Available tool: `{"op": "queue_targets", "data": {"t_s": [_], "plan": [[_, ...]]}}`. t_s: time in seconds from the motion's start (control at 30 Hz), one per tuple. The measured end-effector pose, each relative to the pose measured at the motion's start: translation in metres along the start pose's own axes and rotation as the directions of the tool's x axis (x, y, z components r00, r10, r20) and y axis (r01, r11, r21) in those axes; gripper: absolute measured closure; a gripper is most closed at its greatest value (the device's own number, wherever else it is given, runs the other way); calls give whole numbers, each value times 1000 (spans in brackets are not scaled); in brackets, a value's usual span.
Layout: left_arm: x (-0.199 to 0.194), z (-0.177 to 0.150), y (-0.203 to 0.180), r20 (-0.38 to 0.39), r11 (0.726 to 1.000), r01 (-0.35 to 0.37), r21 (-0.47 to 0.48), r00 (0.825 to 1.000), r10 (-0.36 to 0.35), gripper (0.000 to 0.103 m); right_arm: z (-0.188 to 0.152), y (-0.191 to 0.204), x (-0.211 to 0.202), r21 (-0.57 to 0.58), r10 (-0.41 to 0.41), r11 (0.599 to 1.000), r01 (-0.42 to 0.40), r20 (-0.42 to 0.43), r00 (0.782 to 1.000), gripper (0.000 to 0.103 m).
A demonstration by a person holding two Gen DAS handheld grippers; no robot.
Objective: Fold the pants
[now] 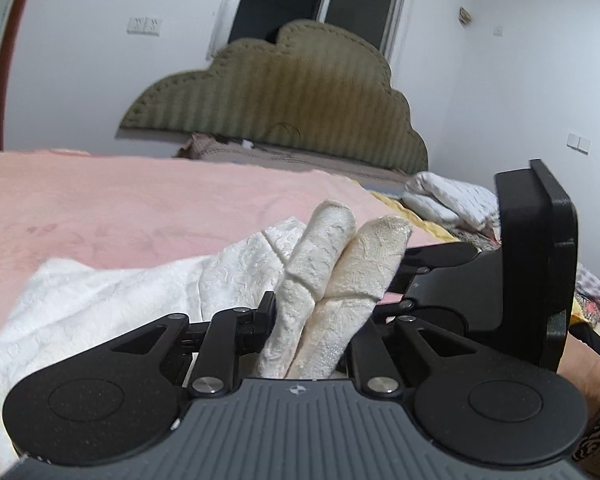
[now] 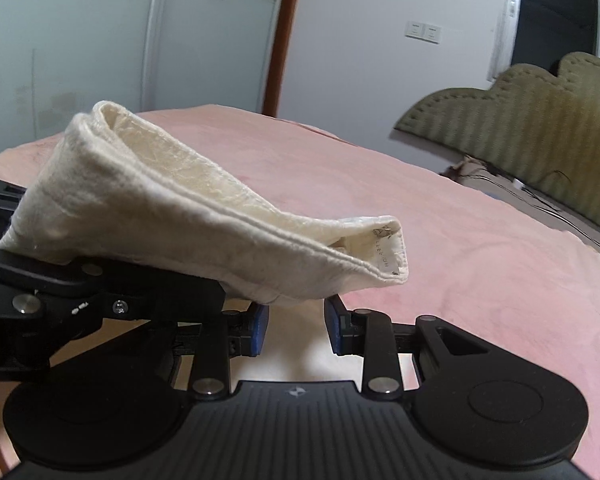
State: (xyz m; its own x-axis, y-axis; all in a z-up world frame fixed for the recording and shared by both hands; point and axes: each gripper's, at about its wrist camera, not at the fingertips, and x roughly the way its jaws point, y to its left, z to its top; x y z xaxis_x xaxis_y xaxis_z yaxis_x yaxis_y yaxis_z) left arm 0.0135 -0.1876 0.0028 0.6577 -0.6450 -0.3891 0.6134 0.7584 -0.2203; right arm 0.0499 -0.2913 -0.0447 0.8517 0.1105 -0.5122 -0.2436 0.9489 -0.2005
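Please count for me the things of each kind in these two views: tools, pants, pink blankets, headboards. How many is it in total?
Tools: 2, the left tool and the right tool
Pants: 1, the white pants
Pink blanket: 1
Headboard: 1
Total: 5

One pair of white pants [image 2: 188, 216], two grippers [image 1: 320, 320] [image 2: 296, 330], one pink bed [image 2: 480, 248], one green headboard [image 1: 292, 108], two wall switch plates [image 2: 422, 32].
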Motion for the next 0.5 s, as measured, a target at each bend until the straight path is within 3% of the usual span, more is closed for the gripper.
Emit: {"op": "queue_targets", "data": {"t_s": [0.33, 0.5], "plan": [[18, -10, -13, -42, 999, 32, 42, 999, -30, 86, -26, -11, -18, 41, -34, 999, 35, -21, 999, 74], [31, -17, -14, -126, 997, 72, 36, 990, -67, 69, -36, -16, -23, 33, -54, 998, 57, -79, 995, 73]]}}
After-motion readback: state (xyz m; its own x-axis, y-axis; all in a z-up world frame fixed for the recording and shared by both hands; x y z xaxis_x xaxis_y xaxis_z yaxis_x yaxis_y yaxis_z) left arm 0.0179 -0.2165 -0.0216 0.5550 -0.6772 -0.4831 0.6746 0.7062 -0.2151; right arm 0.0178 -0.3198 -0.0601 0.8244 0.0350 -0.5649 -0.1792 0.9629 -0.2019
